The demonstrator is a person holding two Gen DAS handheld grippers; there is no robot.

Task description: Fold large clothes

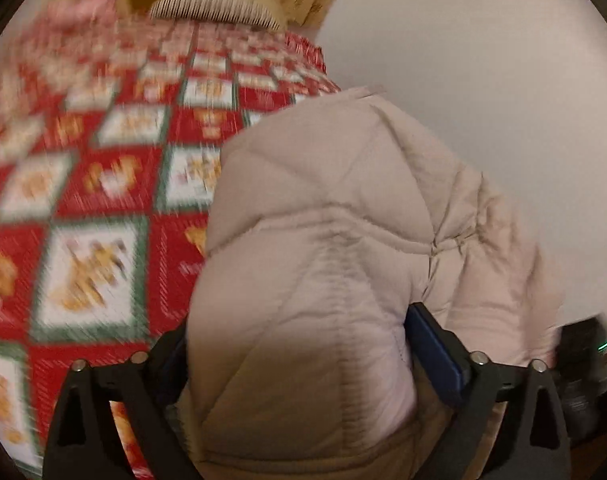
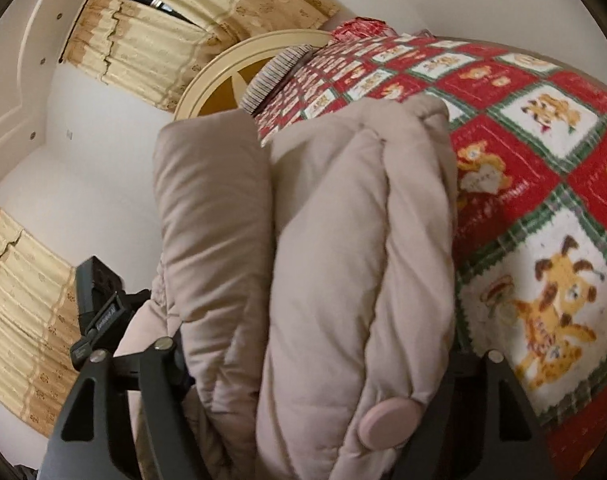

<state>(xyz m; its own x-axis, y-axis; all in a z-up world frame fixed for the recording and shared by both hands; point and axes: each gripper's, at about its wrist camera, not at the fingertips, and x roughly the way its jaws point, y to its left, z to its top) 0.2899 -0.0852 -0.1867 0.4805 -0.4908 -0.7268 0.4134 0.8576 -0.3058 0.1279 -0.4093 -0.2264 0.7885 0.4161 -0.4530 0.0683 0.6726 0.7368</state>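
A pale beige quilted puffer jacket [image 2: 343,248] is bunched into a thick wad and held up above the near part of a bed, filling the middle of both wrist views. In the right wrist view it shows as several padded folds stacked side by side, with a round pink button [image 2: 389,420] on the fold nearest the camera. In the left wrist view the jacket [image 1: 343,240] bulges out between the fingers, its stitched seams running upward.

The left claw [image 1: 299,364] has its two fingers spread apart around a fat bundle of the jacket, each pressed against the padding; a blue pad [image 1: 435,356] on one finger lies flat against the cloth. The right claw [image 2: 315,380] is likewise parted wide around the thick folds, gripping them from both sides.

Under and behind the jacket lies the bed's red and green quilt [image 2: 543,152], patterned with squares of cartoon dogs; it is blurred in the left wrist view [image 1: 95,184]. Past it stand a cream headboard [image 2: 223,76] and a striped pillow edge [image 2: 271,76]. Yellow curtains [image 2: 151,36] hang on the white wall [image 1: 483,80].
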